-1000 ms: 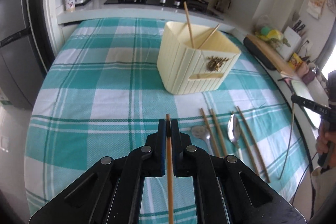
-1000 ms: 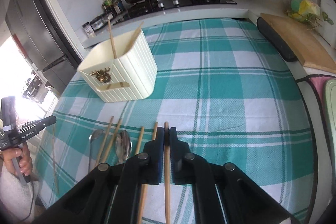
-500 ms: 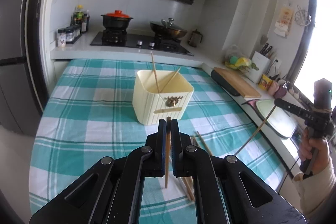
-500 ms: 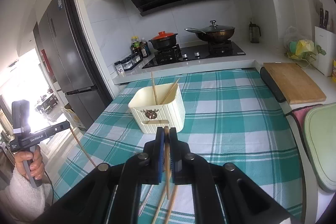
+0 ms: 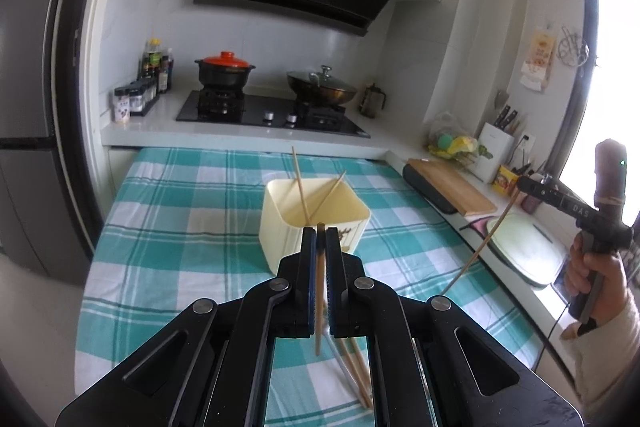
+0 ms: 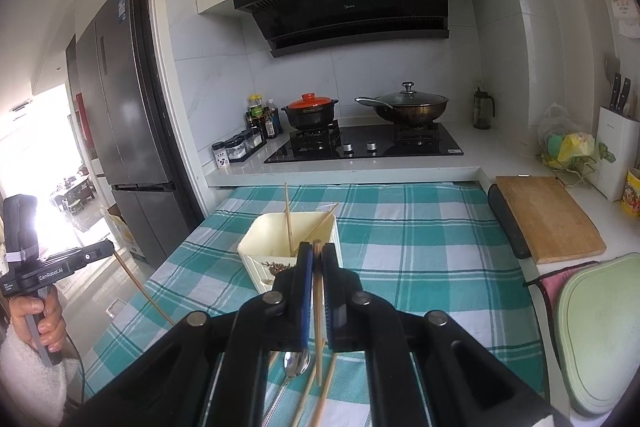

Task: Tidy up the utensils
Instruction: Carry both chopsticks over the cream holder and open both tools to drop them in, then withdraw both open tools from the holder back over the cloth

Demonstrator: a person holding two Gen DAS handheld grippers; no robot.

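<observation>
A cream utensil holder (image 5: 280, 223) (image 6: 256, 247) stands on the checked tablecloth with two chopsticks (image 5: 301, 183) (image 6: 288, 219) leaning in it. My left gripper (image 5: 319, 239) is shut on a wooden chopstick (image 5: 319, 307), held upright above the table in front of the holder. My right gripper (image 6: 316, 255) is shut on another chopstick (image 6: 317, 323), also raised. Each gripper shows in the other's view, its chopstick hanging down (image 5: 476, 251) (image 6: 140, 287). Loose chopsticks (image 5: 356, 371) (image 6: 324, 391) and a spoon (image 6: 296, 367) lie on the cloth below.
Behind the table is a counter with a stove (image 5: 272, 113), a red-lidded pot (image 5: 224, 69) and a wok (image 5: 320, 89). A cutting board (image 6: 548, 215) and green tray (image 6: 596, 331) sit at the right. A fridge (image 6: 120, 123) stands left.
Both grippers have lifted their chopsticks off the table and risen well above it; the chopsticks have swung from lying flat to hanging down. The holder now appears farther and lower.
</observation>
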